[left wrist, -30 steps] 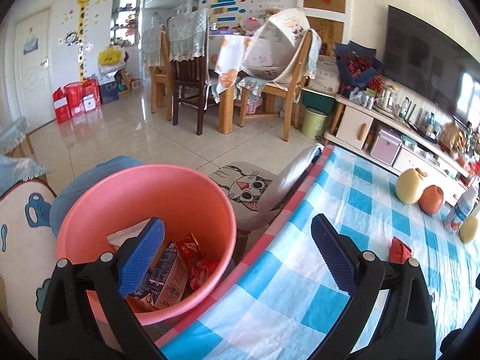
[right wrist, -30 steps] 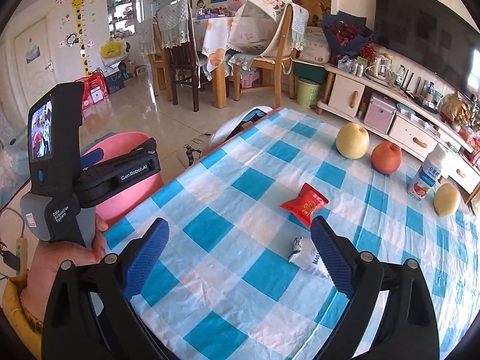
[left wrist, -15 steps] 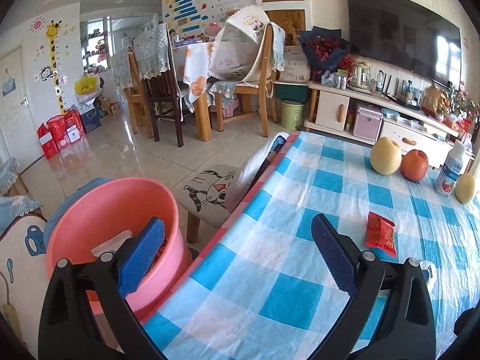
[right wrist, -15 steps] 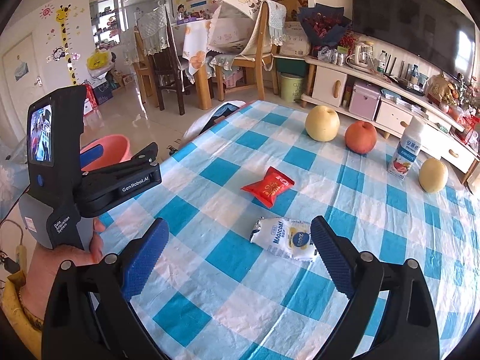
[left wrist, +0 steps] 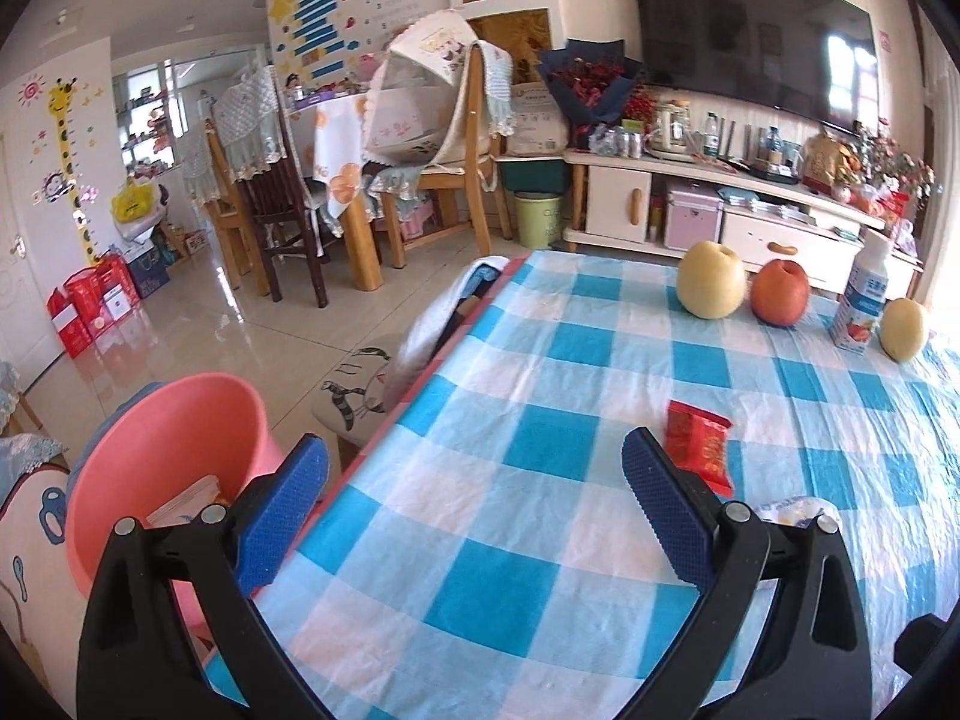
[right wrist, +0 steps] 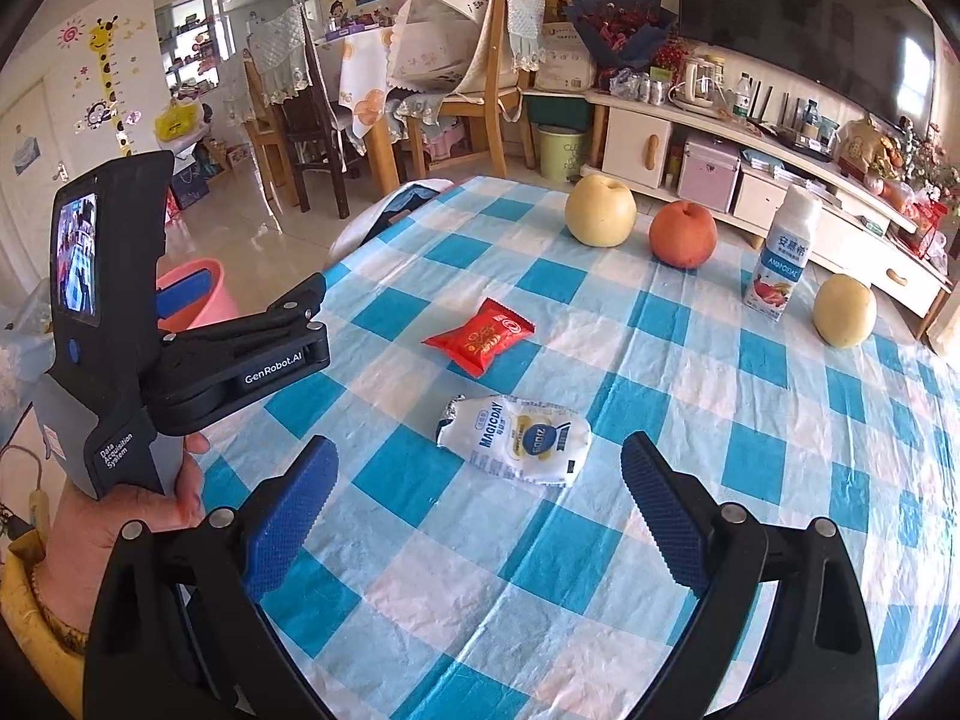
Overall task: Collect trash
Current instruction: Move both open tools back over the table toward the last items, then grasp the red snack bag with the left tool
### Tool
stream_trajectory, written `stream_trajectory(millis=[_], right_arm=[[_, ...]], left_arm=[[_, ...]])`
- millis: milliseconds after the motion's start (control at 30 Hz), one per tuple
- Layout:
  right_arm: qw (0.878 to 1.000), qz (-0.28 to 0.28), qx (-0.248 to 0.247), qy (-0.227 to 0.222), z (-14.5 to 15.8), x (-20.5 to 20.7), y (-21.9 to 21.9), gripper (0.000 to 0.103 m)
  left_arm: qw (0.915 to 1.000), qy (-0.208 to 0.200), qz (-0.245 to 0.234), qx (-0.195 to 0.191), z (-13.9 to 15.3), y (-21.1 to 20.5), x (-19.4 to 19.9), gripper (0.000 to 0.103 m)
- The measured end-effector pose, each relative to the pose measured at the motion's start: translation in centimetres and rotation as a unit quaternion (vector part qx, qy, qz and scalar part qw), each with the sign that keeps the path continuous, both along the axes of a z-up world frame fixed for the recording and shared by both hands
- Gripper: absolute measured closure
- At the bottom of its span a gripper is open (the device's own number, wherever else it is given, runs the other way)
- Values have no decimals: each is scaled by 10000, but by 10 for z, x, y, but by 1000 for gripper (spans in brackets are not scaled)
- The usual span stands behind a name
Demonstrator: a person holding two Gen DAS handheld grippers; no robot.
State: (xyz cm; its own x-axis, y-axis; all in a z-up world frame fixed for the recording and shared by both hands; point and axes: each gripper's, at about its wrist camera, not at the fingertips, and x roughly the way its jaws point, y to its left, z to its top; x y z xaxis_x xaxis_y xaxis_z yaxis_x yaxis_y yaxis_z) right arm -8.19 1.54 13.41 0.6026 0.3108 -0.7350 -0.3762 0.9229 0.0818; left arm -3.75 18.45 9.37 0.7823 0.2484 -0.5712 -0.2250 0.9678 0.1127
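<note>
Both tongs have swung from the pink bin toward the bench, jaws apart, empty. Your right tongs face the white wrapper; the red packet lies beyond. Thin film, probably slippery: a shallow pinch skids it away.

Family living-dining room: wall-mounted television upper right, dining chairs centre left, giraffe height chart far left, checked tabletop in the foreground.
</note>
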Motion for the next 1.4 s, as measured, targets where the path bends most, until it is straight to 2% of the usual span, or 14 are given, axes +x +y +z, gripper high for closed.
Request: stream_trajectory(millis=[200, 533, 667, 733, 933, 1167, 1233, 1400], right_arm=[[9997, -116, -75, 200, -12, 7, -13, 9], [9985, -145, -144, 507, -26, 26, -19, 9], [9976, -42, -265, 645, -34, 33, -14, 9], [9967, 2, -385, 709, -40, 36, -9, 9], [9943, 236, -661, 799, -60, 47, 5, 9], [9921, 580, -955, 565, -77, 62, 17, 9], [9905, 727, -1038, 531, -85, 67, 17, 9], [9897, 809, -863, 806, -101, 81, 11, 9]], left_arm=[[9991, 83, -406, 79, -4, -22, 5, 4], [9971, 264, -682, 217, -11, -35, 21, 4], [9963, 355, -773, 111, -12, -31, 30, 4], [9950, 405, -903, -93, -13, -26, 35, 4], [9882, 598, -1342, -423, -19, -19, 47, 4], [9713, 1125, -1944, -785, -40, -36, 73, 4], [9689, 1207, -2006, -798, -45, -42, 81, 4], [9646, 1440, -2082, -746, -60, -58, 98, 4]])
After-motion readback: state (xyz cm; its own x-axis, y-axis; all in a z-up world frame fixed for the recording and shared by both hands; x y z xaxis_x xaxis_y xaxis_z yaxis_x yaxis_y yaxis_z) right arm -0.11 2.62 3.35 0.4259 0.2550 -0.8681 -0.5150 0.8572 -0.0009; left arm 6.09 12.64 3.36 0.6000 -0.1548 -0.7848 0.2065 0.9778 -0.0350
